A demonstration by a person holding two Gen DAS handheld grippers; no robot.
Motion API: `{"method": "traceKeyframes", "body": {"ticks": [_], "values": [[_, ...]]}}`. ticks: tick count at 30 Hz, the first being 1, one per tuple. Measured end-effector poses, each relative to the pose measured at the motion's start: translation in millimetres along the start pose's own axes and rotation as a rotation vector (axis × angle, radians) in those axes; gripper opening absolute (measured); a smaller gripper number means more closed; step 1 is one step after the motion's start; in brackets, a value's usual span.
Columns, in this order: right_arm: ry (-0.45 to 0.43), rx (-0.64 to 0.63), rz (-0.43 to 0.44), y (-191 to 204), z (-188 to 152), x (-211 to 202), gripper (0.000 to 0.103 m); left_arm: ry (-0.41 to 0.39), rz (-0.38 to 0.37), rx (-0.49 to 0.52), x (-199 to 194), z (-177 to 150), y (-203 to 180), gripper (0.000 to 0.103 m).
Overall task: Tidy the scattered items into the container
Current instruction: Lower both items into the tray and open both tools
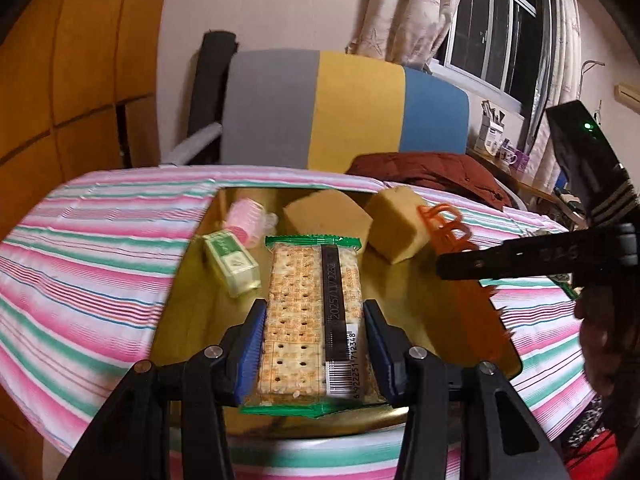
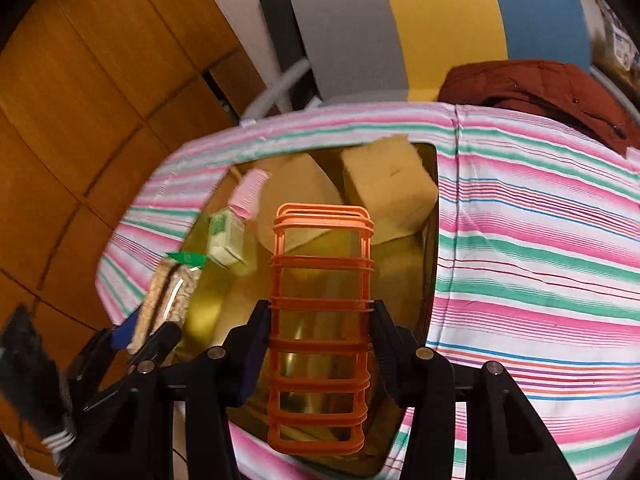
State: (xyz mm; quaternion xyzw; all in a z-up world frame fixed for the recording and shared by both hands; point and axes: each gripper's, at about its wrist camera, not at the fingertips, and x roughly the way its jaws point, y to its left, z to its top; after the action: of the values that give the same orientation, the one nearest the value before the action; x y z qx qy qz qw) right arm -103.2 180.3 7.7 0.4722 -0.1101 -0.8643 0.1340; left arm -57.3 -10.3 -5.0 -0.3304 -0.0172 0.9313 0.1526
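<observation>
Left gripper (image 1: 314, 344) grips a green-edged cracker packet (image 1: 314, 312); right gripper (image 2: 320, 344) clamps a stack of orange plastic frames (image 2: 320, 320). Both hang over the gold tray (image 1: 460, 320); simultaneous release risks collision or spill.

The cloth (image 1: 80, 240) is striped pink, white and green. The container (image 1: 192, 320) is golden yellow. The cracker packet (image 1: 312, 320) has green ends and a black band. The rack (image 2: 320, 320) is orange; the sponges (image 2: 384, 192) are tan.

Warm, dim indoor light is cast throughout; the window (image 1: 492, 28) is dark. Straight lines are bent by fisheye distortion, corners are blackened, and edges are smeared by motion blur.
</observation>
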Motion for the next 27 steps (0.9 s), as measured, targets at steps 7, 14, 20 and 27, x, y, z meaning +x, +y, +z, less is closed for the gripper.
{"method": "traceKeyframes", "body": {"ticks": [7, 14, 20, 27], "values": [[0.055, 0.022, -0.103, -3, 5, 20, 0.050, 0.076, -0.026, -0.017, 28, 8, -11, 0.048], [0.038, 0.037, -0.138, -13, 4, 23, 0.052, 0.138, -0.013, -0.012, 47, 12, -23, 0.048], [-0.008, 0.034, -0.124, -17, -1, 13, 0.052, 0.185, -0.026, -0.025, 62, 11, -31, 0.050], [-0.103, 0.064, -0.082, -35, -9, -8, 0.052, 0.176, -0.063, -0.035, 65, 11, -42, 0.058]]}}
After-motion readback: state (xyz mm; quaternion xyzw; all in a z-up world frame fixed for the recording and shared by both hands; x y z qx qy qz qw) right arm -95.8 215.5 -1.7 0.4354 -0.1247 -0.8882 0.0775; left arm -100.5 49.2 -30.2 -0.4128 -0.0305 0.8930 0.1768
